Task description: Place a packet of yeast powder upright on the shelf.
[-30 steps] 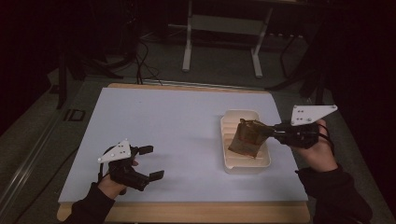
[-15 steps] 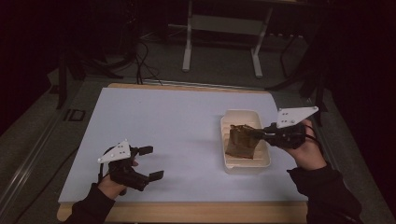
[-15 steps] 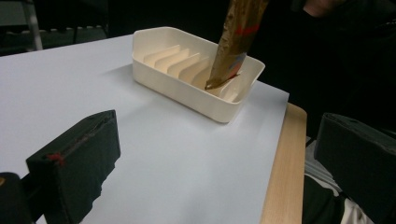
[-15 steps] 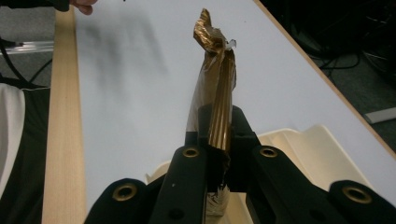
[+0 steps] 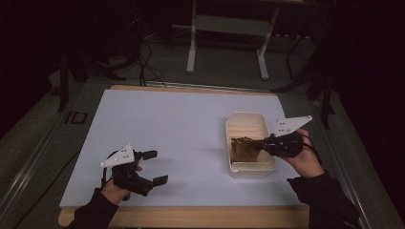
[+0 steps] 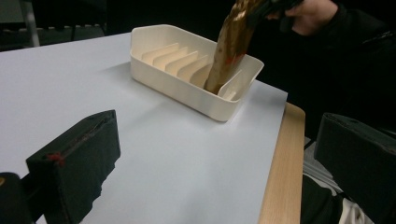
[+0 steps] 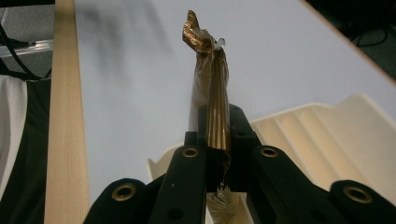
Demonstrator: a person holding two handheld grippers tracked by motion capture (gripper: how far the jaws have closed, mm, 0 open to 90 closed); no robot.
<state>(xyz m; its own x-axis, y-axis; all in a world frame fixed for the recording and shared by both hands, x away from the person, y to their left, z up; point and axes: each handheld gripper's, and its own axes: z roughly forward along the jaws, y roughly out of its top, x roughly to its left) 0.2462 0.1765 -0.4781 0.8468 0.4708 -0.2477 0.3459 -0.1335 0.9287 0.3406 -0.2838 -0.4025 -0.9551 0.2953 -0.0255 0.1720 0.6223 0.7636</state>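
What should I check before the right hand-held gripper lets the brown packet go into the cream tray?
1. Grip: right hand-held gripper shut on the brown packet: ok.
2. Packet over the cream tray, lower end inside the walls: ok.
3. Packet bottom resting on the tray floor: cannot tell.
4. Packet seated in a slot between the tray's ribs: cannot tell.
5. Left hand-held gripper open, resting on the white mat, apart from the tray: ok.
6. Tray fully on the mat, clear of the table edge: ok.
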